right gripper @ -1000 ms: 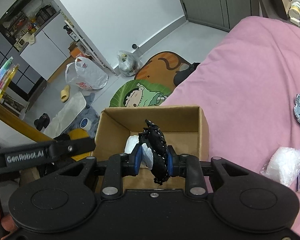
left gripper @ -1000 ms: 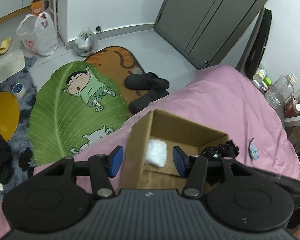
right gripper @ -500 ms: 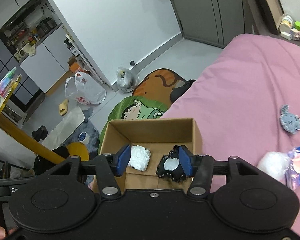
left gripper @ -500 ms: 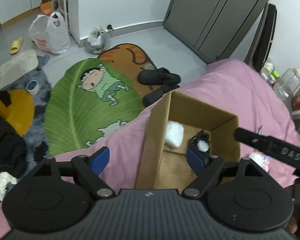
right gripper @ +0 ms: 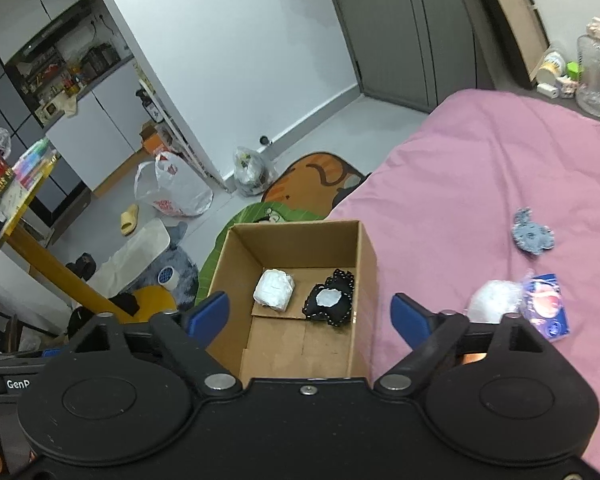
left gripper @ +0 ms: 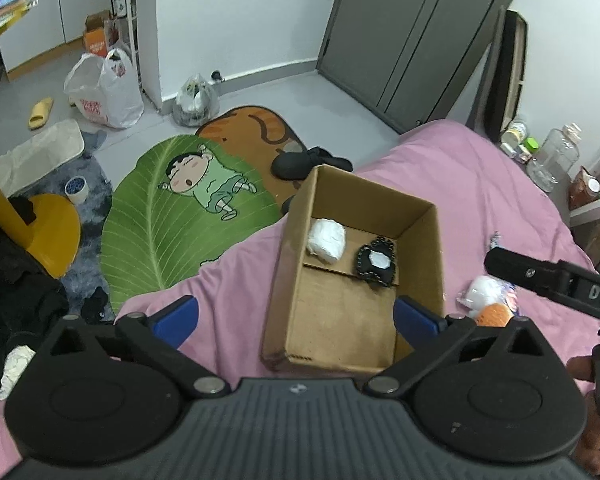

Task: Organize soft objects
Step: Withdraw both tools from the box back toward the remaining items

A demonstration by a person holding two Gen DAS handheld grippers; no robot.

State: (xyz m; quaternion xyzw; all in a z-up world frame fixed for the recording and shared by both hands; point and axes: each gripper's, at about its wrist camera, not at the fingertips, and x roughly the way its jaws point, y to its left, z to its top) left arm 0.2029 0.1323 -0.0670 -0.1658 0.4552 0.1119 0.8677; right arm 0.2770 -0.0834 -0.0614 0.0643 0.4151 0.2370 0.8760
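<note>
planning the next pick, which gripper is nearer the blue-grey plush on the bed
Right. The right gripper hangs over the cardboard box, with the blue-grey plush off to its right on the pink bedspread. The left gripper sits farther left; its view doesn't show the plush.

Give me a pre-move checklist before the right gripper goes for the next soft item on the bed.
1. Right gripper empty, jaws wide open: ok.
2. Left gripper empty and open: ok.
3. Black soft toy released, lying in the cardboard box: ok.
4. White soft bundle in the box beside it: ok.
5. Next targets in sight on the pink bedspread: white fluffy item, blue-grey soft piece: ok.
6. Whether the packaged item counts as soft: cannot tell.
</note>
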